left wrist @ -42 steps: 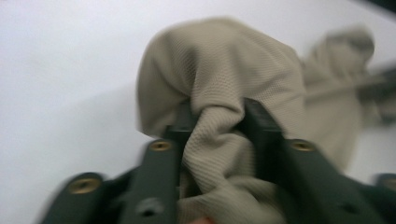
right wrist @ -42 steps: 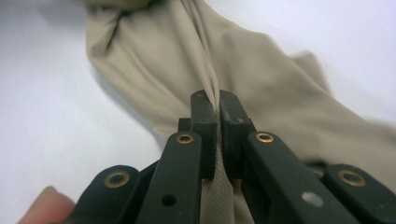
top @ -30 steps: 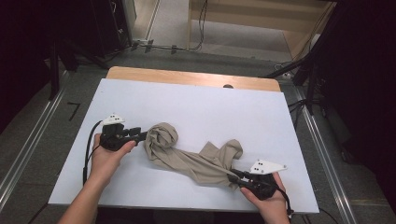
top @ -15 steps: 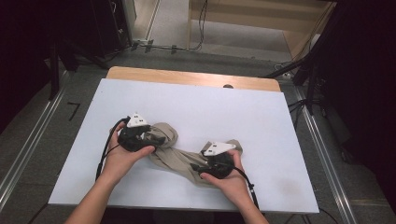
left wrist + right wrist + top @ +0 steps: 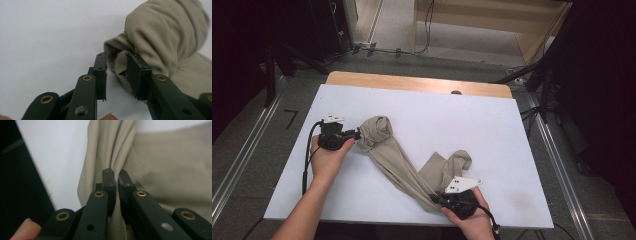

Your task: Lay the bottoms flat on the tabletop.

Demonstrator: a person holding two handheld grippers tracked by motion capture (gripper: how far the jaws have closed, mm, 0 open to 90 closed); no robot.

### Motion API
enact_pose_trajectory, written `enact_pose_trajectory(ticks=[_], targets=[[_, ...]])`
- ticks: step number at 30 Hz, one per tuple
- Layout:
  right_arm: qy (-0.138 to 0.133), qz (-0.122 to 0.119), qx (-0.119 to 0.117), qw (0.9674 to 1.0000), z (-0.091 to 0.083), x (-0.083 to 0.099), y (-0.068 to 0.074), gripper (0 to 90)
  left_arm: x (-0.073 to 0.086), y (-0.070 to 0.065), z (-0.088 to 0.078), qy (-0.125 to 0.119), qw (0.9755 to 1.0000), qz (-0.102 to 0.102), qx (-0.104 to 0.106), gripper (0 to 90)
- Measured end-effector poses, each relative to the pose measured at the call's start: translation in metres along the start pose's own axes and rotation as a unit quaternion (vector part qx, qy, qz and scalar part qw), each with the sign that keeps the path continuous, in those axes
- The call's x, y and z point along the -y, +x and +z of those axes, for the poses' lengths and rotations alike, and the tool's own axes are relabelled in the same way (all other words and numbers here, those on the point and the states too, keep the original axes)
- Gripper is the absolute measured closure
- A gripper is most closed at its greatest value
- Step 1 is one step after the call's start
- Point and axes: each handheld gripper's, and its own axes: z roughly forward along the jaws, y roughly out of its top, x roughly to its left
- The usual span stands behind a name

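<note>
- We see one beige ribbed cloth, crumpled and twisted into a long rope-like band.
- It lies slantwise on the white bench, from the left middle down to the near edge.
- Its far-left end is bunched into a rounded lump.
- Near its lower end a flatter folded flap spreads out to the right, lying on the bench.

A cloth is lying on the table, running from the left middle of the high view down to the lower centre, with a fold branching toward the right. The left gripper is sitting at the cloth's bunched upper-left end; the right gripper is sitting at its lower end, near the table's bottom edge. A floor is lying beyond the table's far edge, at the top of the frame.
</note>
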Motion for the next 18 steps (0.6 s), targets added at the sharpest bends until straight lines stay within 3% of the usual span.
enact_pose_trajectory(ticks=[1, 2, 3, 4, 5, 6, 8, 10, 11, 12, 14, 15, 16, 17, 18], targets=[[0.012, -0.013, -0.020, 0.9996, -0.002, 0.004, 0.003, 76.8, 0.002, 0.002, -0.002, -0.002, 0.9999, 0.002, 0.010, 62.8], [0.012, -0.013, -0.020, 0.9996, -0.002, 0.004, 0.003, 76.8, 0.004, 0.002, -0.005, -0.009, 0.9997, 0.003, 0.021, 62.8], [0.003, -0.028, -0.030, 0.9992, -0.004, 0.002, 0.006, 58.2, 0.006, 0.002, -0.008, -0.018, 0.9993, 0.003, 0.032, 52.7], [0.003, -0.028, -0.030, 0.9992, -0.004, 0.002, 0.006, 58.2, 0.008, 0.003, -0.012, -0.028, 0.9987, 0.004, 0.043, 52.7], [-0.006, -0.032, -0.029, 0.9991, -0.006, 0.000, 0.007, 51.9, 0.010, 0.003, -0.017, -0.042, 0.9978, 0.001, 0.051, 49.6], [-0.023, -0.031, -0.016, 0.9991, -0.007, -0.009, 0.007, 46.5, 0.013, 0.004, -0.024, -0.056, 0.9958, -0.007, 0.072, 46.2], [-0.029, -0.032, -0.007, 0.9990, -0.006, -0.014, 0.005, 45.1, 0.015, 0.003, -0.026, -0.055, 0.9949, -0.005, 0.084, 45.1], [-0.038, -0.024, 0.004, 0.9990, -0.002, -0.025, 0.001, 44.2, 0.019, -0.003, -0.029, -0.047, 0.9937, 0.012, 0.101, 43.9], [-0.049, -0.022, 0.012, 0.9985, 0.002, -0.038, -0.001, 44.2, 0.024, -0.013, -0.030, -0.037, 0.9936, 0.034, 0.101, 43.9], [-0.049, -0.022, 0.012, 0.9985, 0.002, -0.038, -0.001, 44.2, 0.024, -0.013, -0.030, -0.037, 0.9936, 0.034, 0.101, 44.0], [-0.050, -0.024, 0.016, 0.9983, 0.010, -0.051, -0.002, 44.2, 0.028, -0.023, -0.025, -0.014, 0.9948, 0.050, 0.088, 44.0], [-0.037, -0.024, 0.027, 0.9987, 0.023, -0.064, -0.004, 41.8, 0.030, -0.026, -0.021, -0.004, 0.9954, 0.055, 0.078, 43.7], [-0.037, -0.024, 0.027, 0.9987, 0.023, -0.064, -0.004, 41.8, 0.031, -0.029, -0.016, 0.003, 0.9961, 0.055, 0.069, 43.7], [-0.032, -0.021, 0.031, 0.9988, 0.032, -0.069, -0.007, 41.5, 0.032, -0.030, -0.011, 0.007, 0.9967, 0.051, 0.063, 37.8], [-0.026, -0.013, 0.033, 0.9991, 0.040, -0.073, -0.009, 41.1, 0.032, -0.031, -0.006, 0.012, 0.9973, 0.046, 0.055, 37.8]])
